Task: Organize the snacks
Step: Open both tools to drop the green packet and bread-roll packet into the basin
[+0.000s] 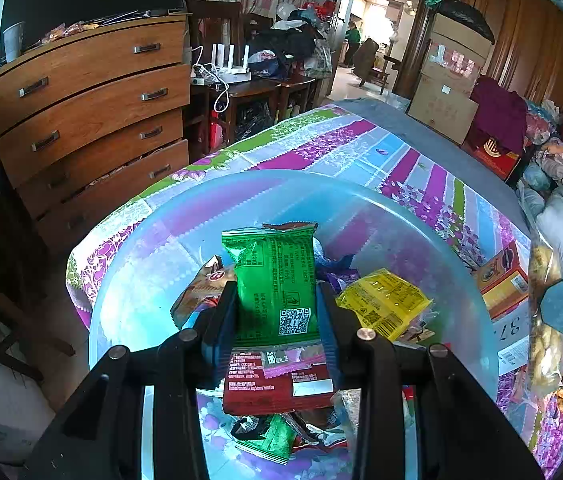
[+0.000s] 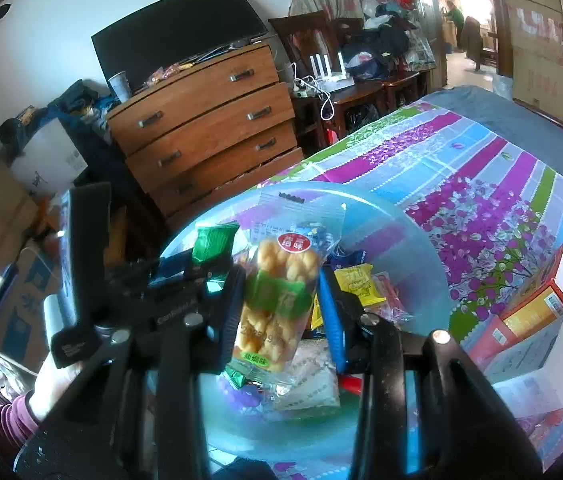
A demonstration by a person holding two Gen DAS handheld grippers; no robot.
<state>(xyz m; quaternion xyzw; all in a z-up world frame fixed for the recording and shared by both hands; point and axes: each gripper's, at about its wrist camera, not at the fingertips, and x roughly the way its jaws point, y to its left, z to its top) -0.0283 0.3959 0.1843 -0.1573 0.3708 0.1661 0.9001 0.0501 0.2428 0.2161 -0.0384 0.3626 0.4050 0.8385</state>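
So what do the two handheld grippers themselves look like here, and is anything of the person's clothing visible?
Both grippers share one build: black angular linkage arms with round silver pivot bolts, ending in fingers lined with blue pads. The left gripper shows four bolts across its frame; the right gripper looks the same. In the right wrist view the left gripper's black body carries faint white lettering, and the hand behind it wears a ribbed maroon sleeve.

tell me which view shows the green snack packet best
The left wrist view: the green packet fills the centre, held upright in the left tongs over the bowl. The right wrist view shows only its top edge.
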